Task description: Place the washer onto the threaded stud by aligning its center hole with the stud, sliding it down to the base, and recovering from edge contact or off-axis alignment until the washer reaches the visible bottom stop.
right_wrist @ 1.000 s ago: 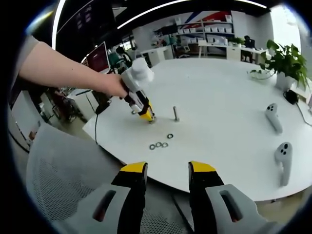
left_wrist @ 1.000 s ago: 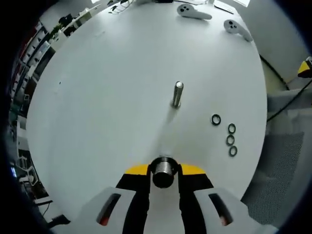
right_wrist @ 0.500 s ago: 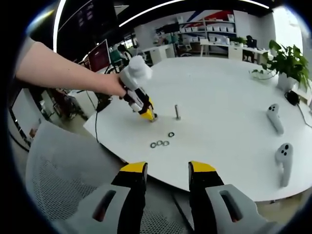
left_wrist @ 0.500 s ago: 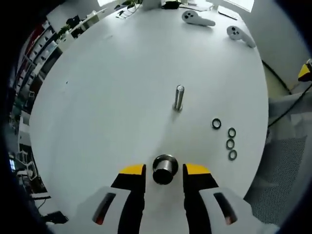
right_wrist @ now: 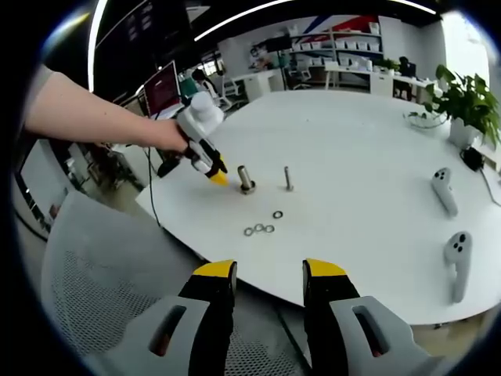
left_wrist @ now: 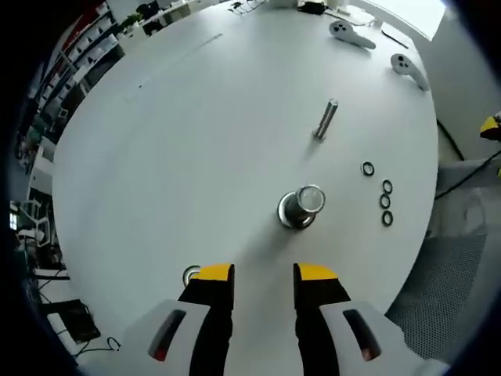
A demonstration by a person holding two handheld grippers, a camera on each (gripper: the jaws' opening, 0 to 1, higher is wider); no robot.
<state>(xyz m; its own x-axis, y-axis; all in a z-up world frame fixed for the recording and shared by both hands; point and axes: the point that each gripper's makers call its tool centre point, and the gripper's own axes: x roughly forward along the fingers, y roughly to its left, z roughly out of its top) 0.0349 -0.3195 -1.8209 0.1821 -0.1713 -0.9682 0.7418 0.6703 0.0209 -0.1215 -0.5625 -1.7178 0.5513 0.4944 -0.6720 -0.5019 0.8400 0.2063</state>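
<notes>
At the bottom of the left gripper view, the left gripper (left_wrist: 262, 274) stands released, its yellow-tipped jaws apart with bare white table (left_wrist: 180, 141) between them and nothing in their grasp. Just beside the left jaw tip, a small ring (left_wrist: 190, 275) lies flat on the table, partly hidden by that jaw. Above the jaws, at frame centre, a short metal cylinder (left_wrist: 301, 208) stands upright on the table, apart from the gripper. Right of it, toward the table's edge, four black washers (left_wrist: 386, 202) lie flat: three in a close column and one (left_wrist: 368, 168) a little apart, upper left of them. Further up, the threaded stud (left_wrist: 326, 120) stands on the table with no washer on it. At the far upper right, two white handheld controllers (left_wrist: 351, 34) rest near the table's rim.

In the right gripper view, the right gripper (right_wrist: 268, 276) is likewise open at the bottom of the frame, holding nothing, poised off the table over a grey mesh chair (right_wrist: 94, 290). Beyond it the washers (right_wrist: 258, 229) lie near the table's near edge, with the single one (right_wrist: 278, 215) just above them. Behind those stand the cylinder (right_wrist: 246, 179) and the stud (right_wrist: 289, 178), side by side and apart. At upper left, a person's hand (right_wrist: 166, 135) holds the left gripper (right_wrist: 217, 177), its yellow tips just left of the cylinder. A potted plant (right_wrist: 463, 102) sits at the far right.
</notes>
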